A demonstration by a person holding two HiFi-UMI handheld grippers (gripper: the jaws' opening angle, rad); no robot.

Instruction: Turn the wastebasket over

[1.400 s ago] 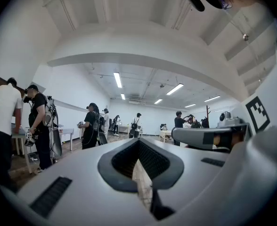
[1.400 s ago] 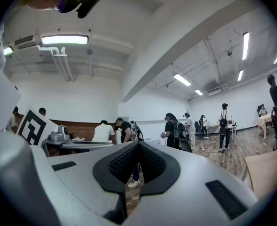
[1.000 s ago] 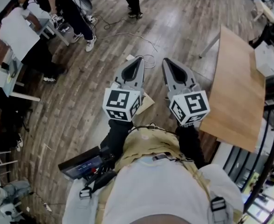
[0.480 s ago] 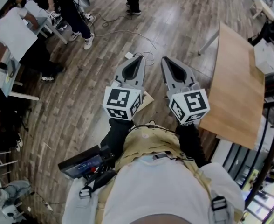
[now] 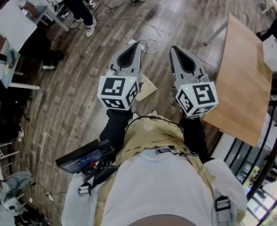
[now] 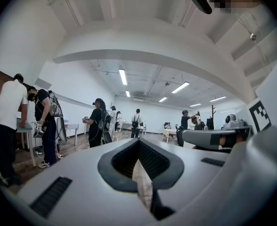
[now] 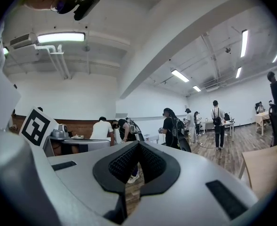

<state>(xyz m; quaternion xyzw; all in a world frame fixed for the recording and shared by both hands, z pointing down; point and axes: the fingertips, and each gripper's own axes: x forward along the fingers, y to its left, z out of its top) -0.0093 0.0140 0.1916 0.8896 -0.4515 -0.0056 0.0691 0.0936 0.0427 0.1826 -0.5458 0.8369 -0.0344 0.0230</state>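
Note:
No wastebasket shows in any view. In the head view my left gripper [image 5: 134,46] and right gripper [image 5: 175,50] are held side by side in front of my body, above the wooden floor, pointing away from me. Each carries its marker cube [image 5: 117,92] [image 5: 197,98]. In the left gripper view the left gripper [image 6: 139,142] has its jaws closed tip to tip with nothing between them. The right gripper [image 7: 137,145] is likewise shut and empty. Both look out level across a large room.
A wooden table [image 5: 244,79] stands close at my right. A flat cardboard piece [image 5: 145,86] and a loose cable [image 5: 145,44] lie on the floor ahead. People stand by a desk [image 5: 9,72] at the far left and further back in the room [image 6: 98,126].
The two grippers have drifted slightly apart and stay shut. The head view has shifted, so the floor and the people at the back have slid toward the top edge.

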